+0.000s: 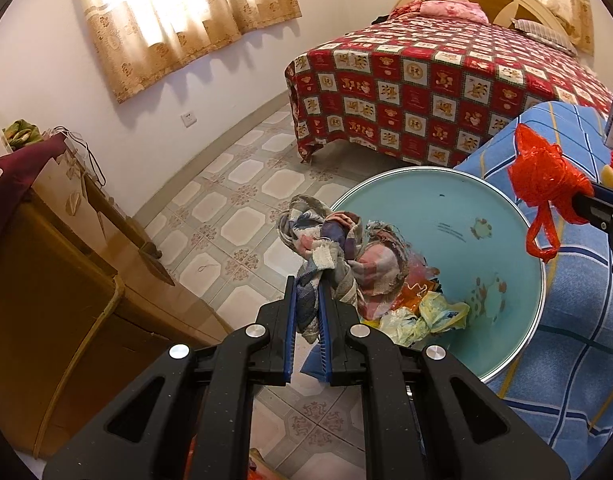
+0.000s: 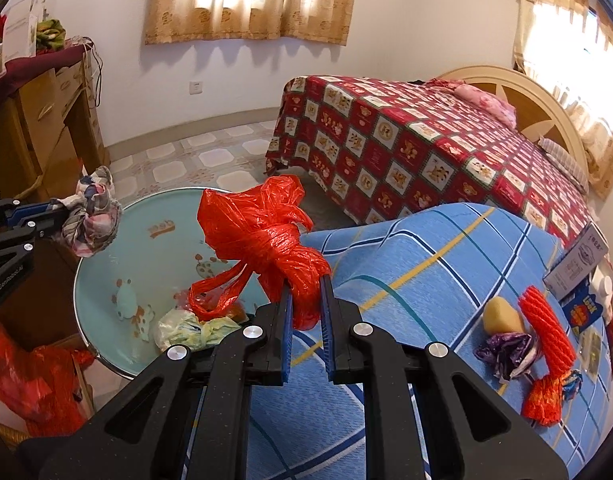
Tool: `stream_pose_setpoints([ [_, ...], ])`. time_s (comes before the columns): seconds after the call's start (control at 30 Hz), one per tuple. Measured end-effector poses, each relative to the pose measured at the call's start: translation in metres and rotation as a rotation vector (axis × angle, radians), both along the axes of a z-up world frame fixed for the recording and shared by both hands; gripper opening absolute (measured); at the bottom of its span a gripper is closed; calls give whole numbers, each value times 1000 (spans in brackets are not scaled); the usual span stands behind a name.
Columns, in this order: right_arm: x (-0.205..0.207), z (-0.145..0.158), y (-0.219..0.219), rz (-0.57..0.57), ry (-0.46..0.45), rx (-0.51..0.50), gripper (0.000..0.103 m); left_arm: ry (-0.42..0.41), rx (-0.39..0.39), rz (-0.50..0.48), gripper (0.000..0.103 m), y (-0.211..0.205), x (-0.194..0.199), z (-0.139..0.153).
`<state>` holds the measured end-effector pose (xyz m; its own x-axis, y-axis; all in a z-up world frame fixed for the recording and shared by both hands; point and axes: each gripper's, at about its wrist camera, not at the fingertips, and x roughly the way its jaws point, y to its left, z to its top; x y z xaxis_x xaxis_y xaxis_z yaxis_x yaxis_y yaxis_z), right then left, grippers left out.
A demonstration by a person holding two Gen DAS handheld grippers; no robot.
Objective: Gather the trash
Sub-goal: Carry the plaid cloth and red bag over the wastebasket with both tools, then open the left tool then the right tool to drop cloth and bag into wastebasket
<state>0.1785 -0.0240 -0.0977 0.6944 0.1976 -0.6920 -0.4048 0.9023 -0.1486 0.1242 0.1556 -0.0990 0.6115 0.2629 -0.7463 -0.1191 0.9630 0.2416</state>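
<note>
My left gripper [image 1: 307,280] is shut on a crumpled patterned rag [image 1: 330,248] and holds it over the near rim of a light blue bin [image 1: 502,208]. The bin holds yellowish plastic wrappers [image 1: 422,318] and orange scraps. My right gripper [image 2: 306,284] is shut on a knotted red plastic bag [image 2: 266,236], held above the bin's [image 2: 106,264] right edge. The rag also shows in the right wrist view [image 2: 92,216], and the red bag in the left wrist view [image 1: 546,184]. More trash lies on the blue checked cloth [image 2: 426,256]: a purple wrapper [image 2: 510,352], red foam net [image 2: 546,320] and a yellowish lump [image 2: 502,314].
A bed with a red patterned cover [image 2: 406,140] stands beyond the bin. A wooden desk [image 1: 46,280] stands at the left by the wall. A red bag [image 2: 30,376] lies on the floor left of the bin. Boxes [image 2: 578,264] sit at the cloth's right.
</note>
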Motion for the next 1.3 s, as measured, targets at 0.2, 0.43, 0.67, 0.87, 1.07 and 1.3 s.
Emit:
stream_pose_setpoints([
  [0.2,0,-1,4,9,2,-5,13,-2,-3,1,10,2,0,0],
  [0.43,-1,-1,6,11,4,-5,13,0,-4,2,10,2,0,1],
  [0.67,-2,-1,8,13,3,-8,13,-1,-5,2,10,3,0,1],
  [0.87,-2,-1,8,13,2,-7,13,-2,-4,2,10,2,0,1],
  [1.07,-3,-1,10,14,5,-8,13,-1,-7,1,10,3,0,1],
  [1.3,-4,-2,17,24,9,-10,13,1,-9,-3,10,-2,0,2],
])
